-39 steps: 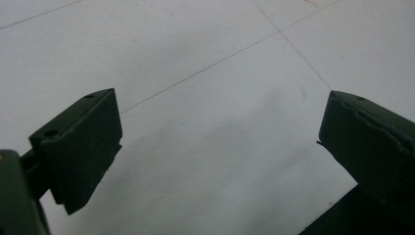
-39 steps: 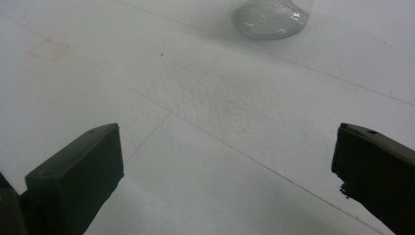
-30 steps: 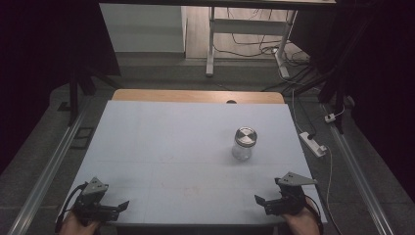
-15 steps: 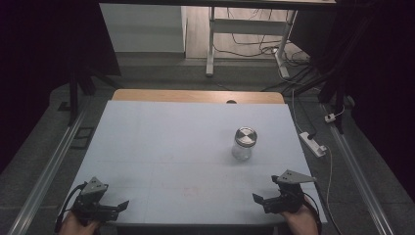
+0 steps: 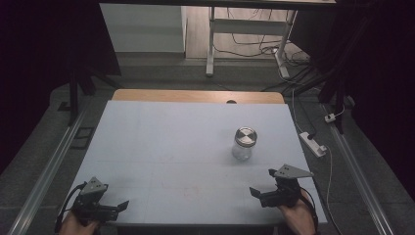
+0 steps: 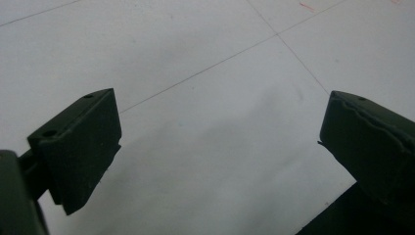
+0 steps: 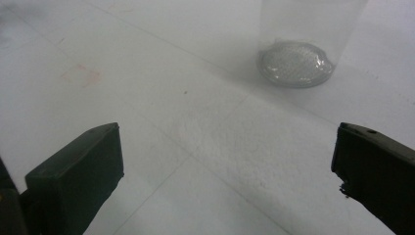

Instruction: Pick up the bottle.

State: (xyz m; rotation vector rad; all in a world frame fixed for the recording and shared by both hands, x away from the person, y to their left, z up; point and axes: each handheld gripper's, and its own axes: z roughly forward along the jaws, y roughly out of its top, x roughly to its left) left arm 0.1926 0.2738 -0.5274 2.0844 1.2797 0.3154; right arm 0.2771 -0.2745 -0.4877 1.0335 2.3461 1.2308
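Since a second ago my right claw (image 5: 260, 194) has eased slightly inward along the near edge; the clear glass jar with a ribbed silver screw lid (image 5: 243, 143) stays upright right of centre on the pale matte bench (image 5: 161, 147). Both claws, the left claw (image 5: 119, 207) too, gape empty. Smooth glass could slip or tip if I close off-centre.

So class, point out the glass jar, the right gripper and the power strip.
glass jar (image 5: 244, 136): high view, on its metal lid.
right gripper (image 5: 258, 194): high view, between its fingertips.
power strip (image 5: 313, 144): high view, on its white body.
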